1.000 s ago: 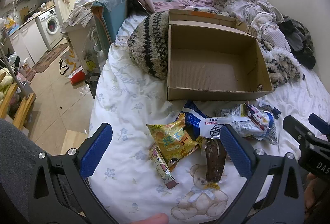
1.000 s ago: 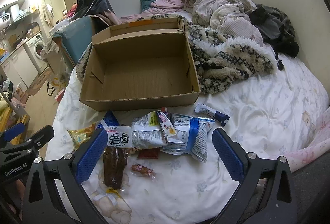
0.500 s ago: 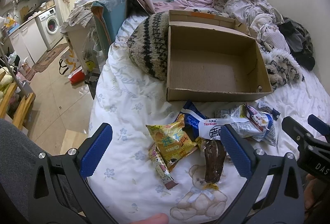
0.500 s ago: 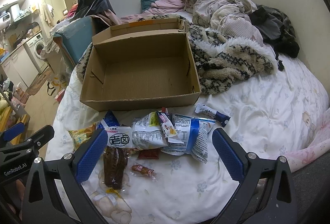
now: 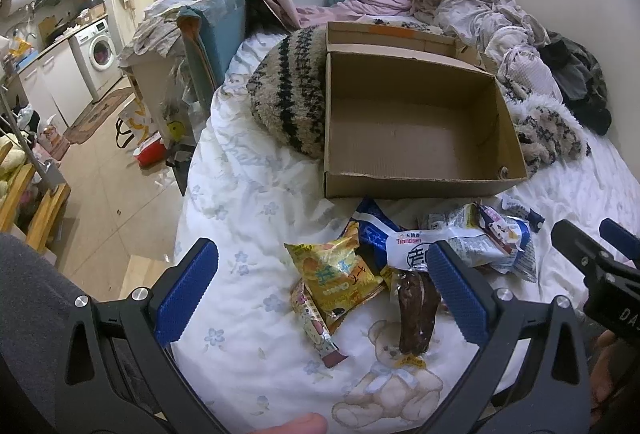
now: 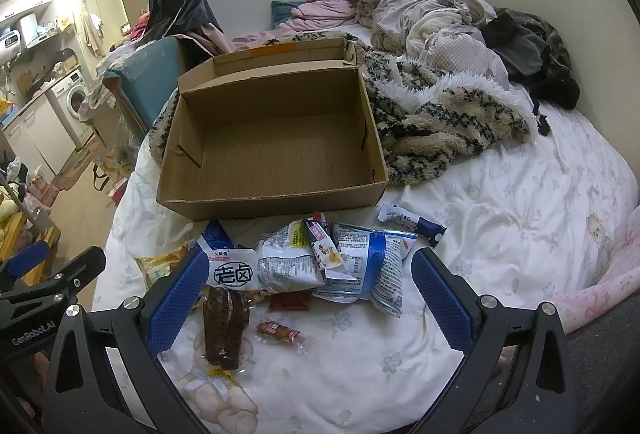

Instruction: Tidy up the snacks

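Both sets of fingers point(image 5: 324, 286) point(image 6: 304, 298) are hanging spread and empty over the snack packets point(image 6: 320, 258), which are lying between them; light, crinkly, slippery film, probably best pinched at a sealed edge.

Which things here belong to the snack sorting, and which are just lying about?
Job:
cardboard box, empty
yellow packet
brown sausage pack
white-blue bags
small red sweet
left gripper and right gripper, both open

Lying about:
fleece blanket
clothes pile
washing machine
teal chair
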Demonstrator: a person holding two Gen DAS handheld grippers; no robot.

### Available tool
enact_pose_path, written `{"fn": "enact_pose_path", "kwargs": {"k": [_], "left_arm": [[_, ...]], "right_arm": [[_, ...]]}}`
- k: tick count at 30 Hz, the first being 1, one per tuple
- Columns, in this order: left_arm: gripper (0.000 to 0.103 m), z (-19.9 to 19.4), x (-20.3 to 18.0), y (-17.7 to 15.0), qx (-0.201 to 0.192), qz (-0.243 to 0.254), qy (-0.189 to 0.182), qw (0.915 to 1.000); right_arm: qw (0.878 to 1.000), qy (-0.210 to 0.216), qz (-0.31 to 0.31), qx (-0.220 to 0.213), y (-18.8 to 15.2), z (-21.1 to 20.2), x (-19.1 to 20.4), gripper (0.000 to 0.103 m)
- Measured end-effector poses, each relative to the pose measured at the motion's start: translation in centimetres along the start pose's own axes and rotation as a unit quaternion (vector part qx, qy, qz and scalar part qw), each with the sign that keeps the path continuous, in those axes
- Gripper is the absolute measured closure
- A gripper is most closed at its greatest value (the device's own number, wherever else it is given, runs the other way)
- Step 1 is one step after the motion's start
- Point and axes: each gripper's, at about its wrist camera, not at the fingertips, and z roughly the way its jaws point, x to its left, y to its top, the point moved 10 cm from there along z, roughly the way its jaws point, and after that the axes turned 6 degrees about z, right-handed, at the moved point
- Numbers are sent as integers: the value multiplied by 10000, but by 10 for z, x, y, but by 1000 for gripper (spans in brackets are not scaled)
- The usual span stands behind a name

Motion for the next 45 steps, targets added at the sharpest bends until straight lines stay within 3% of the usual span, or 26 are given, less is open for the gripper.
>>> {"fn": "enact_pose_path", "kwargs": {"k": [34,37,39,42,45], "left_arm": [[0,4,4,0,77,-92,72,9999],[0,17,10,-5,383,-235,-14,9990],[0,33,17,-5,804,-346,-183,9960],[0,57,35,-3,1425,-614,-424,9870],[0,77,43,-14,2049,-363,-478,9769]], "right_arm": [[10000,47,57,26,-1,1,-1,0],[9999,58,107,63,-4,3,-2,0],[9998,79,140,105,-6,4,-1,0],[9996,100,188,162,-6,6,-3,0],[9984,233,364,352,-7,11,-4,0]]}}
